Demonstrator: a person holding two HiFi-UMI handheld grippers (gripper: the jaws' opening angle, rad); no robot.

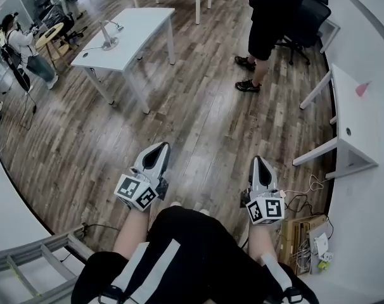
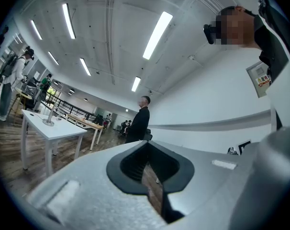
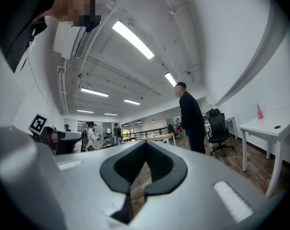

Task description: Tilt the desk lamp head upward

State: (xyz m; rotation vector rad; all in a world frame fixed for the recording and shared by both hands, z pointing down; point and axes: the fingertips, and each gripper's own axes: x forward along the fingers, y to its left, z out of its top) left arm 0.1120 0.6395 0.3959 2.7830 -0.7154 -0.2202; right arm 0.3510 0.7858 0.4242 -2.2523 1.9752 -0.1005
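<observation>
The desk lamp [image 1: 109, 34] is a slim grey lamp on a round base, standing on a white table [image 1: 135, 40] far across the room at the upper left. In the left gripper view the desk lamp [image 2: 50, 116] shows small on that table [image 2: 59, 130]. My left gripper [image 1: 162, 147] and right gripper [image 1: 258, 161] are held low in front of my body over the wooden floor, far from the lamp. In the gripper views the left gripper [image 2: 148, 175] and right gripper [image 3: 139, 175] have their jaws shut together with nothing between them.
A person in black [image 1: 268, 24] stands between me and an office chair [image 1: 307, 19]. A white desk [image 1: 360, 128] with a pink object [image 1: 362, 88] runs along the right. Another person [image 1: 24, 46] stands far left. A metal ladder [image 1: 37, 258] lies lower left, with cables and a box [image 1: 306, 233] lower right.
</observation>
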